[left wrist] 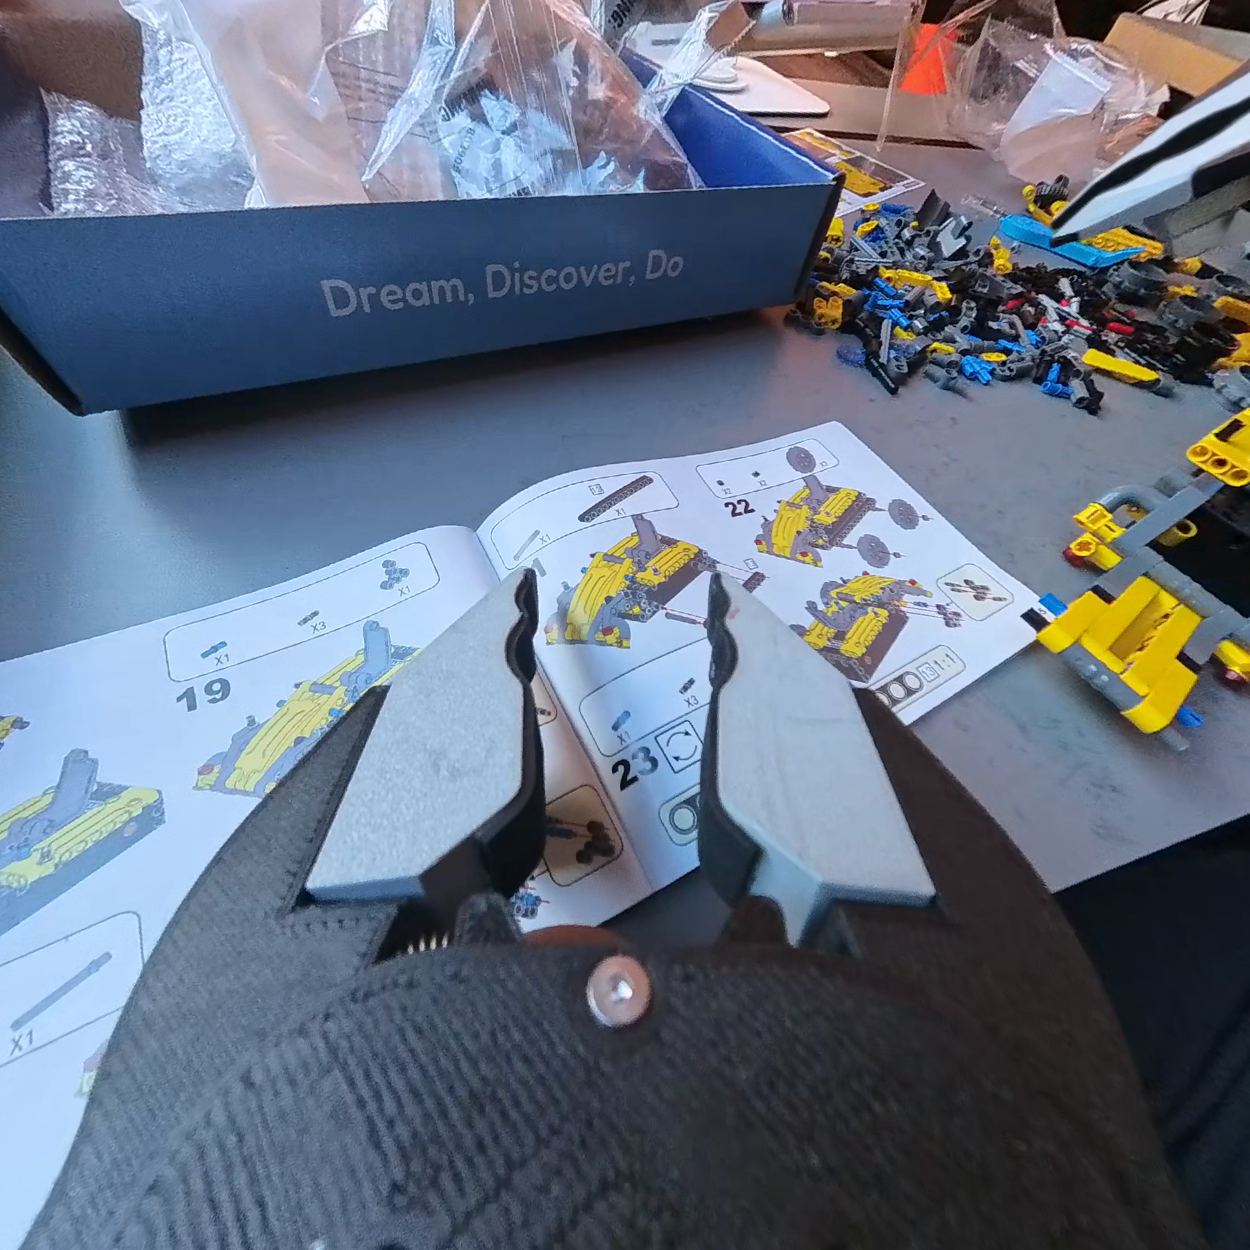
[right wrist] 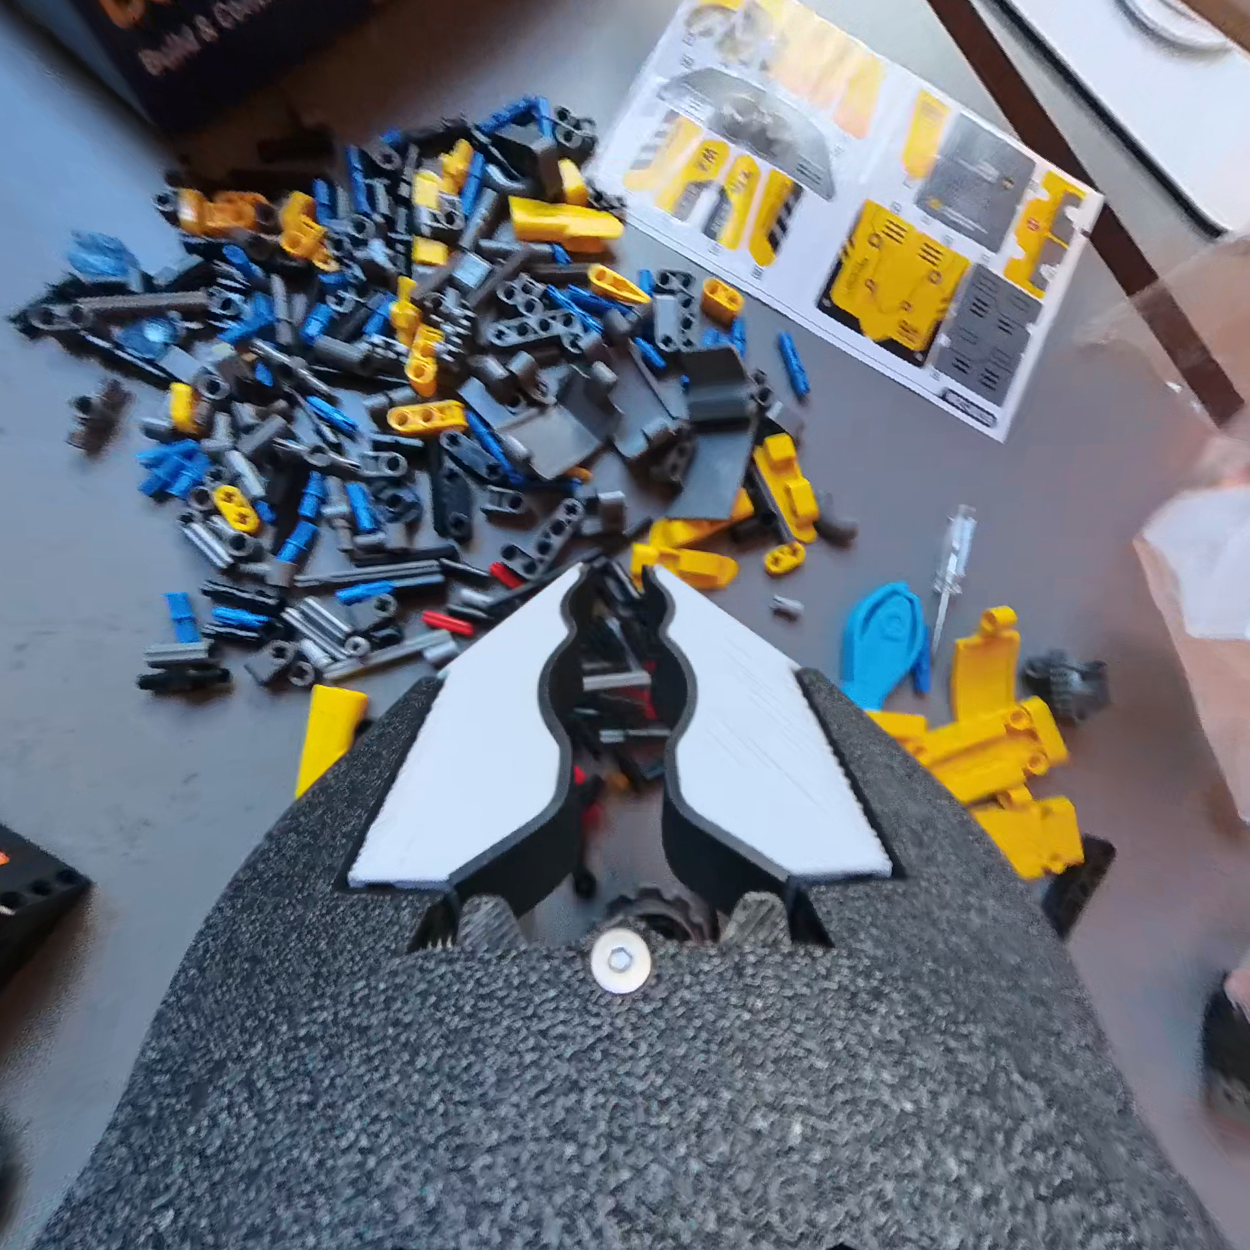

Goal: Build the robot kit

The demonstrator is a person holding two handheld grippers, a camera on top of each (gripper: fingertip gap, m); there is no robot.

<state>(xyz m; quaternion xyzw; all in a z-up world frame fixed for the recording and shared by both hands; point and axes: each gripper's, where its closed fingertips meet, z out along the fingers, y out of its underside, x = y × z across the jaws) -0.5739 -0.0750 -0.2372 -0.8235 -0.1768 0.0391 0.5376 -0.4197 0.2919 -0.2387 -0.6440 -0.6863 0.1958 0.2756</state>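
Observation:
My left gripper [left wrist: 622, 587] is open and empty. It hovers over an open instruction booklet [left wrist: 338, 642] lying on the grey table. My right gripper [right wrist: 617, 573] hangs above the near edge of a pile of small black, grey, blue and yellow building pieces [right wrist: 406, 379]. Its jaws are only a little apart, and I see nothing gripped between them. The view is blurred. The right gripper also shows in the left wrist view [left wrist: 1058, 233], over the same pile [left wrist: 981, 318]. A partly built yellow and grey model [left wrist: 1143, 629] sits right of the booklet.
A blue cardboard box [left wrist: 406, 284] full of clear plastic bags [left wrist: 473, 101] stands behind the booklet. A sticker sheet [right wrist: 845, 203] lies beyond the pile. A blue plastic tool [right wrist: 879, 636] and yellow panels [right wrist: 981, 744] lie right of my right gripper. A clear bag [right wrist: 1204, 575] is at the right edge. Spacing between my two grippers at the tips: around 40 cm.

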